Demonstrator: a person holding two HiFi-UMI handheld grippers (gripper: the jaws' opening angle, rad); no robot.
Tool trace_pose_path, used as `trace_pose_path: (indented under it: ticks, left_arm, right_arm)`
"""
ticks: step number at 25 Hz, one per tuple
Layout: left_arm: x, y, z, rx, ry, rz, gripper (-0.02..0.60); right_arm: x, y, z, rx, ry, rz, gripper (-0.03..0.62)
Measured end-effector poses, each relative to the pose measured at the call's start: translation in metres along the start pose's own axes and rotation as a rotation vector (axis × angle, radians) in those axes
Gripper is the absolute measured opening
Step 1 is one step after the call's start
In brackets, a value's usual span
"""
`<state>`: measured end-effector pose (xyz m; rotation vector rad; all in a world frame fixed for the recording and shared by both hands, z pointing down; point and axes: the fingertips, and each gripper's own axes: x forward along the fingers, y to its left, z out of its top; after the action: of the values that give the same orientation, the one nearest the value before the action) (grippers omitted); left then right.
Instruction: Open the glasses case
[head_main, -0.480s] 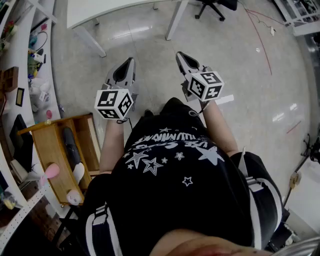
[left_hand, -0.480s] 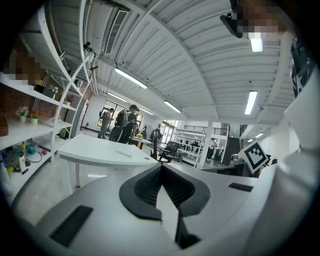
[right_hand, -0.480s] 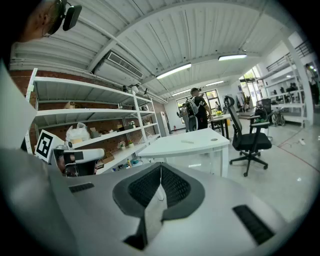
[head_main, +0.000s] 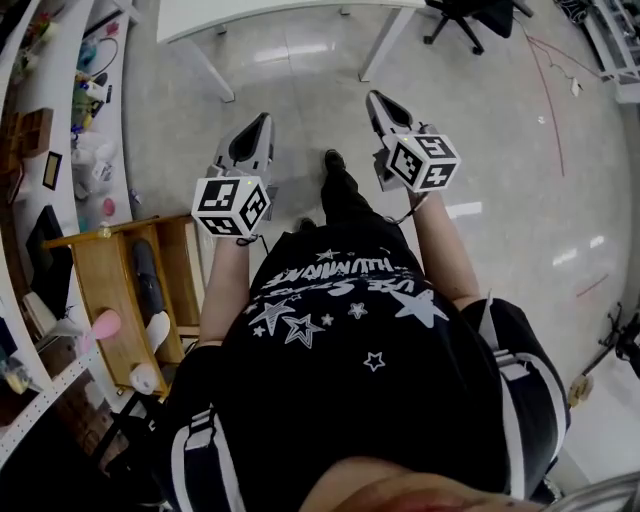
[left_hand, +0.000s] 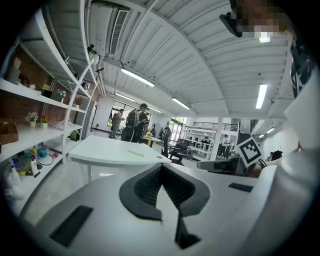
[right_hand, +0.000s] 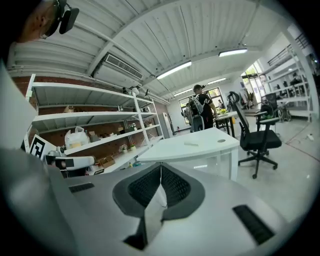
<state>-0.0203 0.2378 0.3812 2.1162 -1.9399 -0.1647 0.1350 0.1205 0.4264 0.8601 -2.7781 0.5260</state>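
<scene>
I stand on a glossy floor with both grippers held out in front of me, away from any object. My left gripper (head_main: 262, 119) (left_hand: 161, 166) points level with its jaws together and nothing between them. My right gripper (head_main: 374, 97) (right_hand: 160, 165) tilts slightly down, also shut and empty. Ahead stands a white table (head_main: 250, 14) (left_hand: 107, 151) (right_hand: 200, 145). A small pale flat object (left_hand: 135, 153) (right_hand: 191, 144) lies on it; whether it is the glasses case I cannot tell.
White shelves (head_main: 45, 120) with small items line the left side. A wooden crate (head_main: 105, 290) with bottles sits on the floor at my left. A black office chair (head_main: 470, 18) (right_hand: 255, 140) stands right of the table. People (left_hand: 131, 120) stand far off.
I have stepped forward: one foot now shows between the grippers and the white table is closer. Both grippers keep their pose and stay shut.
</scene>
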Motion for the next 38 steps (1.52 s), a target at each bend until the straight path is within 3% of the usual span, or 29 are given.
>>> trace_pose_path:
  ticks: [14, 29, 38]
  left_arm:
    - [0.126, 0.045, 0.031, 0.051, 0.025, 0.053, 0.012]
    - [0.235, 0.062, 0.054, 0.079, 0.008, 0.157, 0.012]
    - [0.267, 0.064, 0.059, 0.097, 0.011, 0.176, 0.012]
  right_arm:
    - [0.108, -0.084, 0.054, -0.015, 0.002, 0.039, 0.009]
    - [0.185, -0.165, 0.1, -0.021, 0.026, 0.103, 0.009]
    - [0.207, -0.179, 0.104, -0.048, 0.023, 0.134, 0.009]
